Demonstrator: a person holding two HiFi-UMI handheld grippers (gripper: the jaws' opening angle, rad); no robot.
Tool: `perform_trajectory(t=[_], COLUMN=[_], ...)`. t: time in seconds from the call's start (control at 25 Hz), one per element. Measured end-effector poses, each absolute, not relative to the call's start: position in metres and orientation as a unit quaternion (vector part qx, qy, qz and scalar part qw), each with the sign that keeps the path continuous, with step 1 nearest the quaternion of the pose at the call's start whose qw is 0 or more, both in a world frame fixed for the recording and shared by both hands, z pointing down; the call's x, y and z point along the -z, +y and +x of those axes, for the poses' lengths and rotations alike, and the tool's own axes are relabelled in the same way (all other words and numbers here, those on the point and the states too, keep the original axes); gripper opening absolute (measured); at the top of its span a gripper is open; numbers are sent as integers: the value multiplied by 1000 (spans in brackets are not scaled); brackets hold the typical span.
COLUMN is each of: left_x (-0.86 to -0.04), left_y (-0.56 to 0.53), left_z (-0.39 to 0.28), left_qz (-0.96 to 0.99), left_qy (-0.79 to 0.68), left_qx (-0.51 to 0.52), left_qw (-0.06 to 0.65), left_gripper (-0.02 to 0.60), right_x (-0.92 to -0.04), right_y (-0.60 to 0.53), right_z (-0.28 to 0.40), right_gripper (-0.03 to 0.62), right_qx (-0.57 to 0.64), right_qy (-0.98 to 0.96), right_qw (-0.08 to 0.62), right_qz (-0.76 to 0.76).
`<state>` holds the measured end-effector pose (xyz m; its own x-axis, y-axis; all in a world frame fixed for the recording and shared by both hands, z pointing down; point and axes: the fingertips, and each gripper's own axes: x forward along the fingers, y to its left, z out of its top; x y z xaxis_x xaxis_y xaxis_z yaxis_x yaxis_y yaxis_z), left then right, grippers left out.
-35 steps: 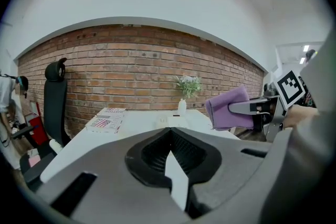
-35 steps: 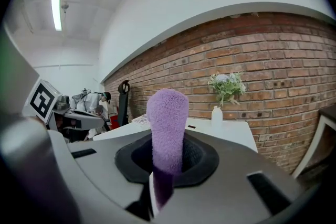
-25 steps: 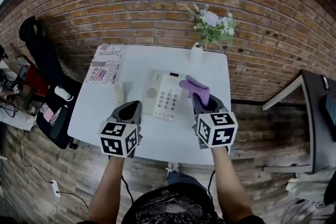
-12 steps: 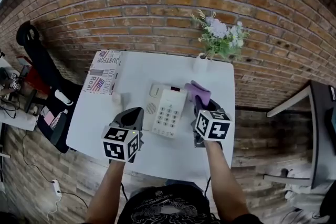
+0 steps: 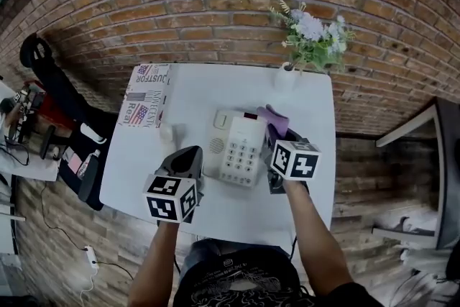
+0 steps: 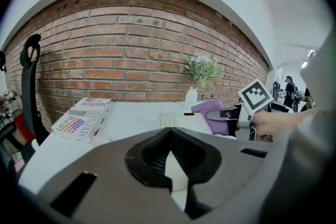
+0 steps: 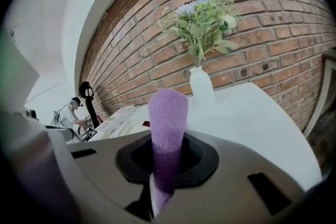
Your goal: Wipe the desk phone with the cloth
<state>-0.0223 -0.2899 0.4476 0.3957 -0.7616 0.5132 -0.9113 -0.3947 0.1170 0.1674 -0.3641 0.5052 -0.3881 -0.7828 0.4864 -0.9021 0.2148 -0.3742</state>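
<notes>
A white desk phone [image 5: 238, 147] with a keypad lies mid-table. A purple cloth [image 5: 274, 118] sticks out of my right gripper [image 5: 277, 136], which is shut on it at the phone's far right edge. In the right gripper view the cloth [image 7: 168, 123] stands up between the jaws. My left gripper [image 5: 188, 154] rests at the phone's near left corner, jaws together with nothing held. From the left gripper view I see the phone [image 6: 184, 123] ahead and the cloth [image 6: 212, 113] to its right.
A printed cardboard box [image 5: 146, 95] lies at the table's far left. A white vase with flowers [image 5: 286, 75] stands at the far right, against the brick wall. A small white object [image 5: 167, 133] sits left of the phone. The white table [image 5: 309, 198] ends near my body.
The right gripper with the cloth has moved a little farther along the phone's right side. The left gripper has stayed by the phone's near left corner. The head view has shifted.
</notes>
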Motion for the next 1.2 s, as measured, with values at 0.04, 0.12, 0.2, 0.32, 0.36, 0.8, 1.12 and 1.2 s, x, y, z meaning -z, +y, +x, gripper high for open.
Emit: perform_trajectory(t=[0.04,0.12,0.2,0.32,0.36,0.8,1.12,1.2], left_x=[-449,-452,-454,-456,-456,-461,-458,-459], left_y=[-290,-289,-290,-289,-289,-276,-263,-259], left_z=[-24,-26,-28,-30,-30,-32,-39,-40], left_qz=[814,817,822,830,833,860,873,876], left_qy=[-512,-505,-496,-481,-476,-425,-403,-397], left_qx=[-193,-195,-197,-199,-199,-201,-199,-200], left_qw=[195,198,199,199,200,196,190,188], left_gripper=[5,5,6,5,5,5,5,5], right_x=[-505,-506,-508,-509,-510,-512,-514,-515], right_y=[-364,-362,-361,-355,-353,-318,-286,-279], right_z=[166,164,163,163,163,147,137,135], right_gripper=[43,43,43,43,43,43,43,43], right_qx=[-311,-314,-317,-322,-323,-320,-322,-322], right_qy=[-773,-771,-766,-756,-753,-743,-736,-733], right_qw=[95,95,96,96,96,109,117,116], right_qz=[545,546,551,561,565,578,585,588])
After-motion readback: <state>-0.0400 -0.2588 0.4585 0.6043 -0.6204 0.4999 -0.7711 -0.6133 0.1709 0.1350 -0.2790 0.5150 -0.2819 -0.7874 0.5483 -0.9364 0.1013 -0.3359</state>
